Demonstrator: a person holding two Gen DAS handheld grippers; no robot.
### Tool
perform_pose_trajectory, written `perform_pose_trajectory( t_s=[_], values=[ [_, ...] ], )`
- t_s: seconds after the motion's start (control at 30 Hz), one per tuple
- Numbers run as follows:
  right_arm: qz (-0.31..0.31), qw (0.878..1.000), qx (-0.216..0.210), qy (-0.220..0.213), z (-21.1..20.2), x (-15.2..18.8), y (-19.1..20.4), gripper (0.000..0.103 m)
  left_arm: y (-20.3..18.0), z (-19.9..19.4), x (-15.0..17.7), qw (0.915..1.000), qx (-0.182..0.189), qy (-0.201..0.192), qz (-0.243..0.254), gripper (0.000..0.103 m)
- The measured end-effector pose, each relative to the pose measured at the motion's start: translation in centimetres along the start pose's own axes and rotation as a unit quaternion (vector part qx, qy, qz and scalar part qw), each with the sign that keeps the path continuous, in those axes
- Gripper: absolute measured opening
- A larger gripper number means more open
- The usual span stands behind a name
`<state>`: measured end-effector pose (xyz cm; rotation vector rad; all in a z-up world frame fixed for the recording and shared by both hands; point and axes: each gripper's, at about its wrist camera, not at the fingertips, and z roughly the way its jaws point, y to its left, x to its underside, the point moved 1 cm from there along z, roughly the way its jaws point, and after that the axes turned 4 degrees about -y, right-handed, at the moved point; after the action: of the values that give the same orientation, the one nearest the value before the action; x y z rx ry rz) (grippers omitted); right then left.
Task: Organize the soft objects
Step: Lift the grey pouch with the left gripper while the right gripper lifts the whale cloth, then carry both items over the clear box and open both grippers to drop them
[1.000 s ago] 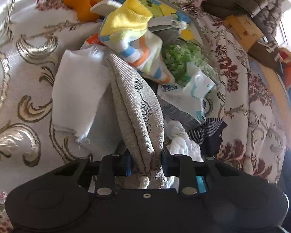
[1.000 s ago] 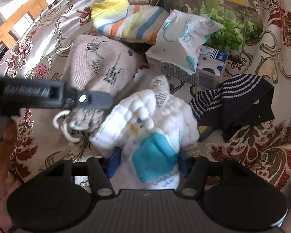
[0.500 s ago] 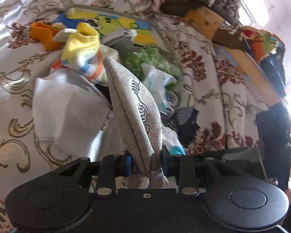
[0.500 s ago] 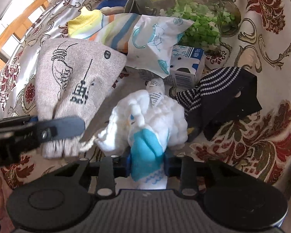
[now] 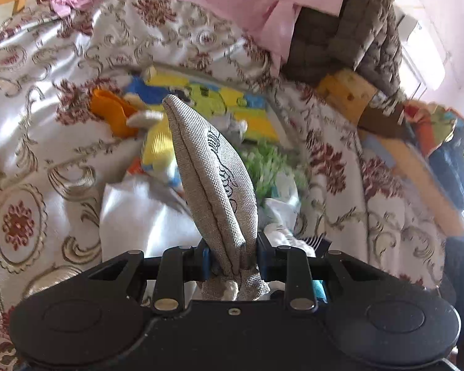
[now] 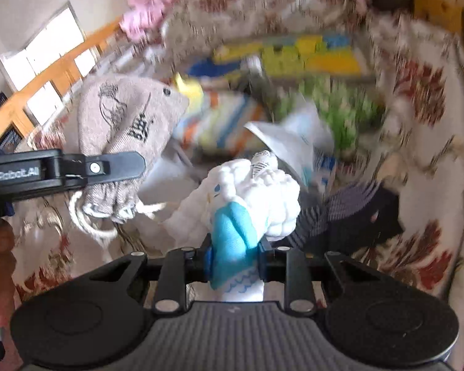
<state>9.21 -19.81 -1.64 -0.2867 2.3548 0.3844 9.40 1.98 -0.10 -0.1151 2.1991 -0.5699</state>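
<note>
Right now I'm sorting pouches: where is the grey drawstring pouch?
The grey drawstring pouch is pinched by its neck in the left gripper, left of the white quilted cloth.

Motion blur smears the striped sock (image 6: 219,123) and green pile (image 6: 340,108).

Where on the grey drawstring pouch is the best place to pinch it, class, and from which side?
Pinch the grey pouch at its gathered neck, coming from below the cord end, as the left gripper does. The cloth bunches narrow there, so the jaws close across it, while the fuller body hangs free beyond.
</note>
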Motion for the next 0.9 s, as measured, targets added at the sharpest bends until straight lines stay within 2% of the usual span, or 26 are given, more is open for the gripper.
perform_pose_trajectory(
  t_s=[0.33, 0.43, 0.53, 0.63, 0.7, 0.9],
  values=[
    [-0.011, 0.991, -0.009, -0.133, -7.0, -3.4, 5.0, 0.030, -0.3, -6.6, -3.4, 0.9955, -0.020, -0.087, -0.032, 0.030],
    [-0.018, 0.985, -0.013, -0.170, -8.7, -5.3, 6.3, 0.030, -1.4, -8.4, -5.0, 0.9928, -0.021, -0.115, -0.025, 0.030],
    [-0.042, 0.976, 0.003, -0.214, -9.9, -7.5, 7.0, 0.030, -2.6, -9.5, -7.0, 0.9904, -0.004, -0.138, -0.004, 0.030],
    [-0.055, 0.970, 0.018, -0.236, -9.3, -10.2, 6.2, 0.032, -3.4, -9.1, -8.7, 0.9901, 0.001, -0.137, 0.030, 0.030],
    [-0.035, 0.967, 0.016, -0.251, -8.3, -12.1, 4.8, 0.036, -3.4, -8.1, -9.7, 0.9913, 0.006, -0.128, 0.033, 0.030],
    [0.020, 0.961, 0.034, -0.273, -2.4, -15.7, 0.1, 0.037, -2.8, -2.1, -13.5, 0.9933, -0.003, -0.108, 0.043, 0.030]
  ],
)
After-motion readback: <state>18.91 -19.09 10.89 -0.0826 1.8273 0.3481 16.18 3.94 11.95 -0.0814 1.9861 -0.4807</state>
